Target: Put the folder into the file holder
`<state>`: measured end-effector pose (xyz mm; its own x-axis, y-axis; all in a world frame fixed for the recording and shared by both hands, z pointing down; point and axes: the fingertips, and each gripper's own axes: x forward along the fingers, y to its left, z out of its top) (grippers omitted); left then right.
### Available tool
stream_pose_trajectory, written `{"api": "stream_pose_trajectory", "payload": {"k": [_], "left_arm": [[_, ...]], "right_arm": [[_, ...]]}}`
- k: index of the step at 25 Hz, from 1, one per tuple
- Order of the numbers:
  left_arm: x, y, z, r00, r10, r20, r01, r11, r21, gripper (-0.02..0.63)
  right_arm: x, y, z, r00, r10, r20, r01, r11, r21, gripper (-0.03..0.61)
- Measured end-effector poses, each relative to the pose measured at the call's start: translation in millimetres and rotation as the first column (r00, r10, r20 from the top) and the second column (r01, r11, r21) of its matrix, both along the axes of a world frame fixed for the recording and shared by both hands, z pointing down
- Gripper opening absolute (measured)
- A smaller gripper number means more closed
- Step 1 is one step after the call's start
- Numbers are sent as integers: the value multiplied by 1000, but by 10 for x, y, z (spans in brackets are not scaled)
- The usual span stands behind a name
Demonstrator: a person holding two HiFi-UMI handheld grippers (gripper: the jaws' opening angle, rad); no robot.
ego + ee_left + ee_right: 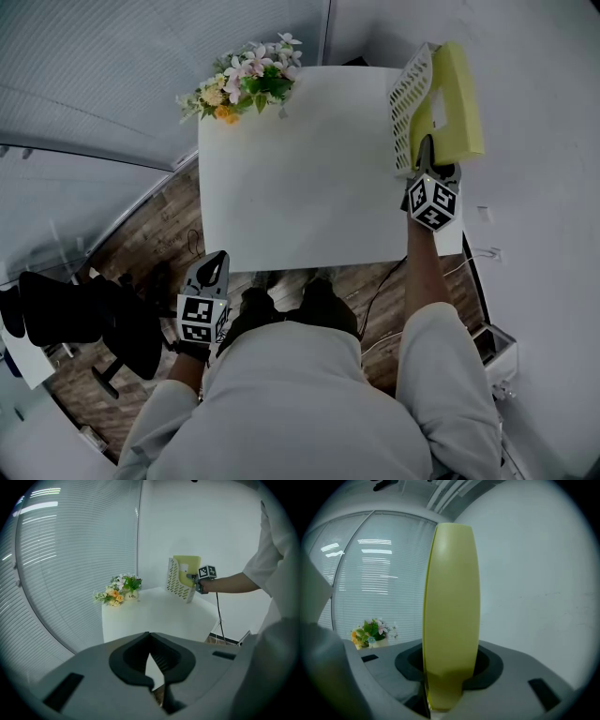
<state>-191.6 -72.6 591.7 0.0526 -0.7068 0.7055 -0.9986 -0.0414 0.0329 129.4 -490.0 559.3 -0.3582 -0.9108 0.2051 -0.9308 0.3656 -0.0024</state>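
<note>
A yellow folder (pixel 459 94) stands on edge inside the white mesh file holder (pixel 410 94) at the far right corner of the white table (pixel 300 178). My right gripper (pixel 429 150) reaches over the table's right side and is shut on the folder's near edge. In the right gripper view the folder (pixel 452 611) rises upright and fills the gap between the jaws of the right gripper (pixel 445 700). My left gripper (pixel 217 262) hangs off the table's front left edge, shut and empty, its tips (pixel 157 691) meeting. The left gripper view shows the holder (pixel 177 581) and the folder (pixel 187 564) from afar.
A bunch of flowers (pixel 246 84) sits at the table's far left corner. A black office chair (pixel 75 319) stands on the wooden floor at the left. A white wall runs close along the right. A small box (pixel 497 352) and cables lie on the floor at the right.
</note>
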Motion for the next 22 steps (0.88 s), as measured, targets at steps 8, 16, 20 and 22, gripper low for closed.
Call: {"api": "stream_pose_trajectory", "payload": {"k": [8,16,20,22], "left_arm": [[-60,4,8,1000,-2,-8,2,1000,3,8],[-104,-41,-35,999,15,-29,-14,999,44,8],[-91,-115,-93,998,43,-45,-39,996,75,8],[-80,-176,-132,997,62,-54,-57,994,95,8]], "right_arm": [[-78,10,119,998,-17,-65,16,1000,-18,219],[-58,78,-81,997,-11,-71,10,1000,-15,334],[-14,252,-324,998,-8,-68,8,1000,9,334],[5,364,-466,997,-9,-71,10,1000,24,334]]}}
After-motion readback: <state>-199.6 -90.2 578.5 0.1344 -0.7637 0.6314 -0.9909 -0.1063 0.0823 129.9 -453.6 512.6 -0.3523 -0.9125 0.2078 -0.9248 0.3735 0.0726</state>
